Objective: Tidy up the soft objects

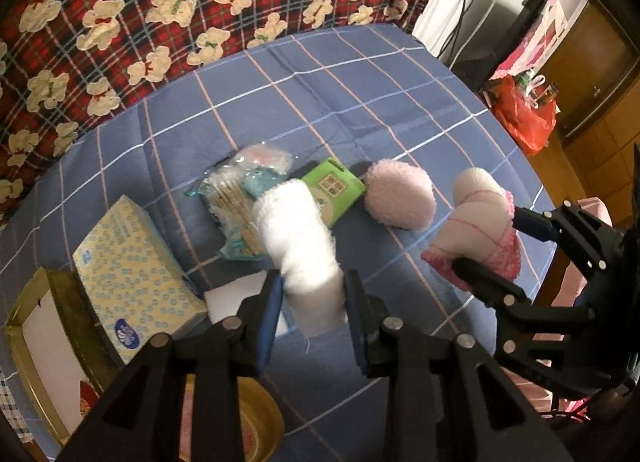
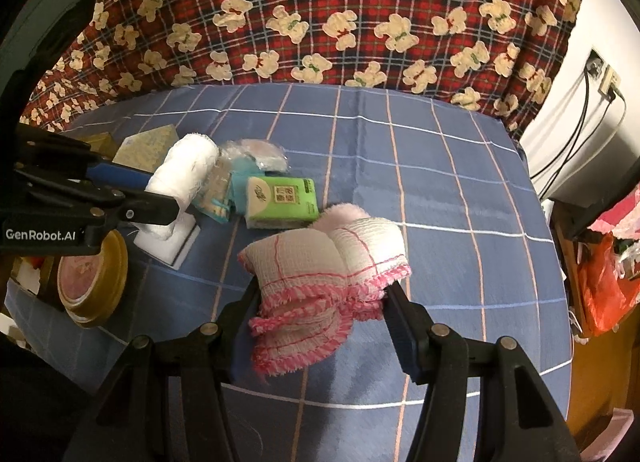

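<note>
My left gripper (image 1: 312, 282) is shut on a rolled white towel (image 1: 298, 238) and holds it above the blue checked tablecloth (image 1: 340, 94); it also shows in the right wrist view (image 2: 184, 170). My right gripper (image 2: 320, 286) is shut on a folded white cloth with pink fringe (image 2: 324, 262), seen from the left wrist too (image 1: 476, 222). A fluffy pink pad (image 1: 400, 194) lies on the cloth between them, mostly hidden behind the fringed cloth in the right wrist view (image 2: 344, 214).
A green tissue pack (image 1: 332, 190), a bag of cotton swabs (image 1: 236, 198), a blue-dotted tissue box (image 1: 136, 282), a white sponge block (image 2: 168, 242) and gold tins (image 2: 92, 274) lie on the left. A plaid bear blanket (image 2: 320, 22) hangs behind. A red bag (image 1: 524, 118) sits beyond the right edge.
</note>
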Demonstrator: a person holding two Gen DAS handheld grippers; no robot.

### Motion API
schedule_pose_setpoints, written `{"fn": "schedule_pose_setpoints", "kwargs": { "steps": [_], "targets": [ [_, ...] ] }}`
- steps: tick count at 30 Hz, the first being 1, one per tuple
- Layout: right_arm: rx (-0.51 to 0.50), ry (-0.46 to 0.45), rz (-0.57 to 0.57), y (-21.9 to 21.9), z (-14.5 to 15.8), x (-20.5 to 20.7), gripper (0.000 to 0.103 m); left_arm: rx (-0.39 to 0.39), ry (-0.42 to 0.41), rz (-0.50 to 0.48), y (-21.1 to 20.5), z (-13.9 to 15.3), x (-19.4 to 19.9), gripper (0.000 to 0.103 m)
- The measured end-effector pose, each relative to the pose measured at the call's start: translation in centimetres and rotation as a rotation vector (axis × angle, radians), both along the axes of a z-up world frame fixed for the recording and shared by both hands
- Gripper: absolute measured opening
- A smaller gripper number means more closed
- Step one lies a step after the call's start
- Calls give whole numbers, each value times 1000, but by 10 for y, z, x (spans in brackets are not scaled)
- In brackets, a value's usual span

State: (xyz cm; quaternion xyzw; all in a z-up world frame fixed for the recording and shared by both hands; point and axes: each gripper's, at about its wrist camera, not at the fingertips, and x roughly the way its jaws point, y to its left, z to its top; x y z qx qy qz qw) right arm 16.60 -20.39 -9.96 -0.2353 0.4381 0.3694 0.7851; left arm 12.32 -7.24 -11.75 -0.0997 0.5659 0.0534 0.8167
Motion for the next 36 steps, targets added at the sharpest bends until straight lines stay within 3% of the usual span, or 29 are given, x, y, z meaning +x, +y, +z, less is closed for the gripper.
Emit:
{"fn": "schedule_pose_setpoints", "kwargs": {
  "steps": [36],
  "targets": [
    [13,-41,103,55,10,-22,60,2,-24,100,48,11,-34,30]
  ]
}}
